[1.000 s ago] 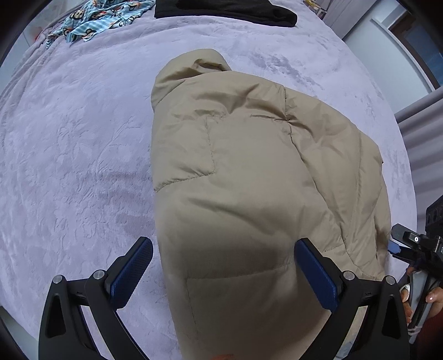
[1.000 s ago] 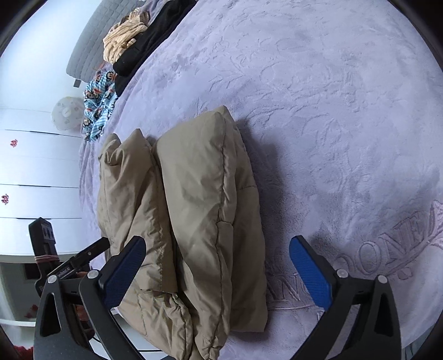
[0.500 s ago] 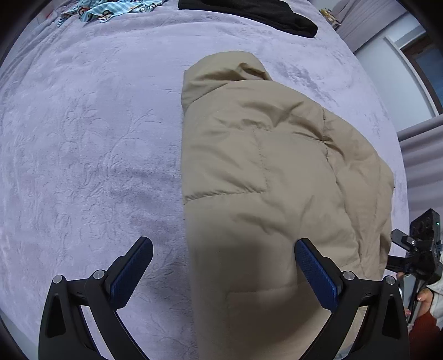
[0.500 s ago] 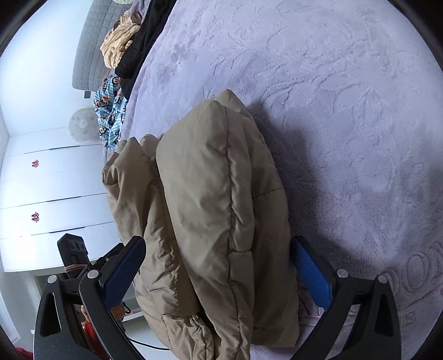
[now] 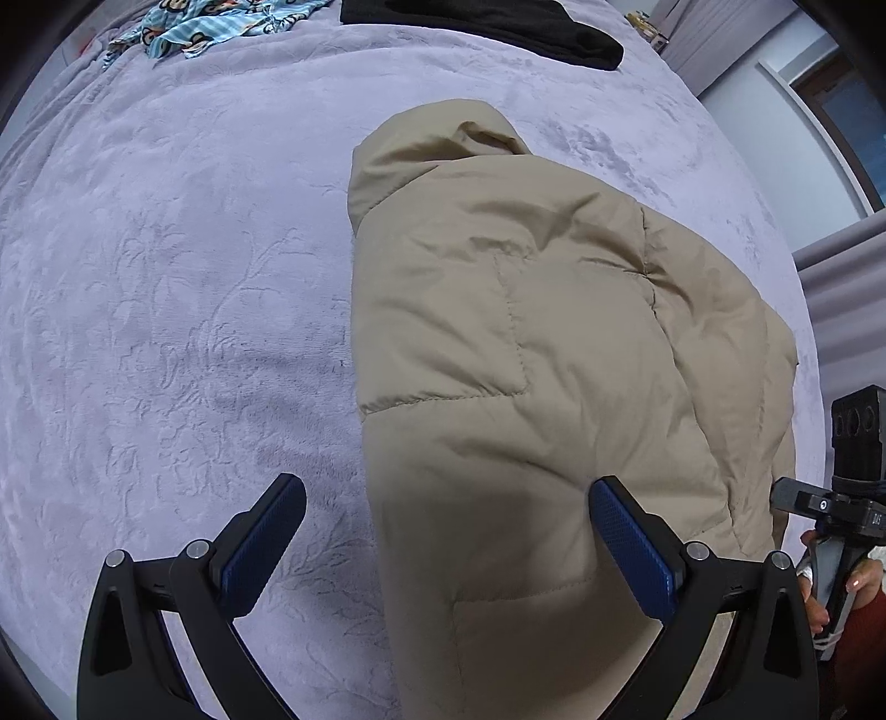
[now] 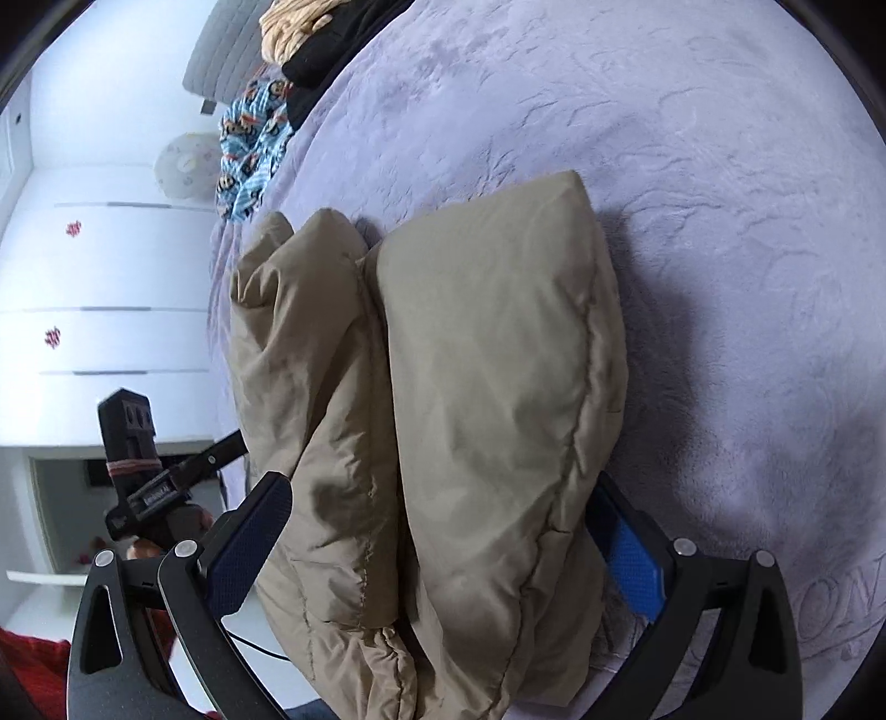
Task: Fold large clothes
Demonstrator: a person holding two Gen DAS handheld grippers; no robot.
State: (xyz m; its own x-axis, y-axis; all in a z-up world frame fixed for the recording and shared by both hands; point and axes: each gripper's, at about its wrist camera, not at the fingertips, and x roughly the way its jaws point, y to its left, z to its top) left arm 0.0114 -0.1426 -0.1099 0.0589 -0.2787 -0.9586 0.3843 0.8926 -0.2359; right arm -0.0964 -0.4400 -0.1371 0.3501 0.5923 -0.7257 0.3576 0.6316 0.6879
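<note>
Left wrist view: one tan puffer jacket [image 5: 542, 387] is lying folded on a lilac bedspread [image 5: 166, 310], hood end pointing away, bulk sitting right of centre.
Left gripper [image 5: 443, 545]: its jaws are standing wide apart and holding nothing; one blue pad is hanging over bare bedspread, the other over the jacket's near end.
Far edge: one black garment [image 5: 498, 27] and one blue patterned garment [image 5: 221, 22] are lying well apart from the jacket.
Right edge: the other gripper's body is showing, with a hand [image 5: 847, 587] wrapped around its handle.

Right wrist view: the same jacket [image 6: 443, 415] is showing as two thick folded rolls lying side by side, touching.
Right gripper [image 6: 440, 559]: its jaws are spread wide and straddling the jacket's near end; whether the pads are touching fabric I cannot tell, and nothing is clamped.
Background: one yellowish garment [image 6: 293, 27] is lying by the black one, and white drawers [image 6: 111, 277] are standing beyond the bed.

Risk: the padding is looking springy, so the rolls are likely to puff open if only the slippery top layer is pinched.
Risk: lifting one end alone is likely to let the stacked layers slide apart.
Count: one jacket, two grippers, three other garments.
</note>
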